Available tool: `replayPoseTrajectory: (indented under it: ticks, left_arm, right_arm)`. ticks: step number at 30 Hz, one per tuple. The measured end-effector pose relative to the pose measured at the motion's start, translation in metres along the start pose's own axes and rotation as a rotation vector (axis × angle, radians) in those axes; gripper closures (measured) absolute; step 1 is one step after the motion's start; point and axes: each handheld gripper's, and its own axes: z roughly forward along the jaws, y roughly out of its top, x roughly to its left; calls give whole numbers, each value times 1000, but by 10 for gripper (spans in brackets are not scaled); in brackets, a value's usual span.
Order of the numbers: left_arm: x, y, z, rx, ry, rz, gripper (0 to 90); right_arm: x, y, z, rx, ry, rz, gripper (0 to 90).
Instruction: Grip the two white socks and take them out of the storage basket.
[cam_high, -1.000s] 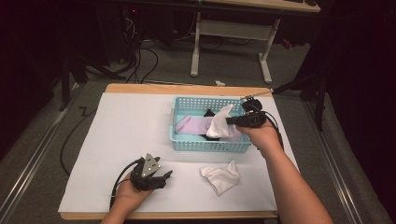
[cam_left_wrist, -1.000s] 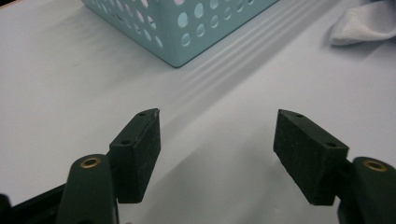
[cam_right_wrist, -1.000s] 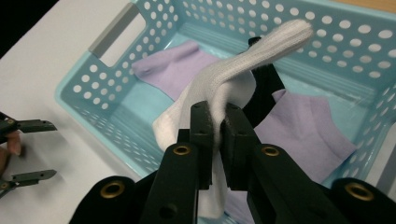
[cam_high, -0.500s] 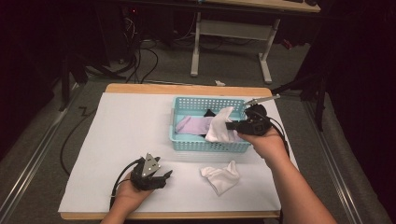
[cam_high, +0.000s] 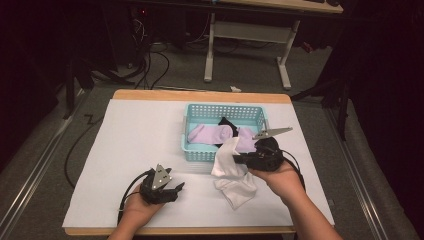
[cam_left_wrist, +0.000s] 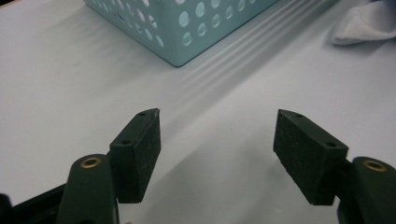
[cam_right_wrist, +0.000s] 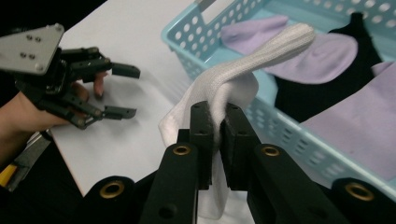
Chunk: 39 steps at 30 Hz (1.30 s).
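My right gripper is shut on a white sock, which hangs just outside the front wall of a light blue basket. A second white sock lies on the table below it. Inside the basket are lavender socks and a black sock. My left gripper rests near the table's front edge, open with nothing between its jaws. The right gripper view has that left gripper at its left.
White paper covers the wooden table. A desk frame and cables stand on the floor beyond the far edge. The basket's corner sits ahead of my left gripper.
My right gripper has pulled back from above the basket toward the person, carrying the white sock out over the front wall. The left gripper has stayed put.
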Motion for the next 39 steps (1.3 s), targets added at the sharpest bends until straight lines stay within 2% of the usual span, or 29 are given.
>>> replayPoseTrajectory:
  ticks: [5,10,15,18,19,22,24,25,26,28,31,36,39]
  left_arm:
    - [0,0,0,0,1,3,326]
    - [0,0,0,-1,-1,4,324]
    - [0,0,0,-1,-2,5,324]
    - [0,0,0,-1,-1,4,324]
    - [0,0,0,0,-1,5,324]
    - [0,0,0,-1,-1,5,324]
    - [0,0,0,-1,0,5,325]
    - [0,0,0,-1,0,7,325]
    - [0,0,-1,1,0,9,325]
    - [0,0,0,1,0,9,325]
    - [0,0,0,0,0,10,325]
    - [0,0,0,1,2,10,325]
    - [0,0,0,0,2,10,325]
  right_arm:
    - [4,-12,8,4,27,-3,844]
    - [10,-32,24,44,43,-5,843]
    - [11,-49,41,87,66,21,841]
    - [10,-55,47,91,68,26,841]
    - [9,-59,51,99,67,40,839]
    - [8,-63,56,103,66,39,837]
    - [8,-69,63,124,33,14,823]
    - [8,-69,63,124,33,14,823]
    - [8,-73,67,128,8,6,809]
    - [7,-74,68,122,5,4,799]
    - [3,-78,68,101,10,38,732]
    - [2,-75,61,65,5,35,649]
    - [-1,-73,49,24,-27,40,603]
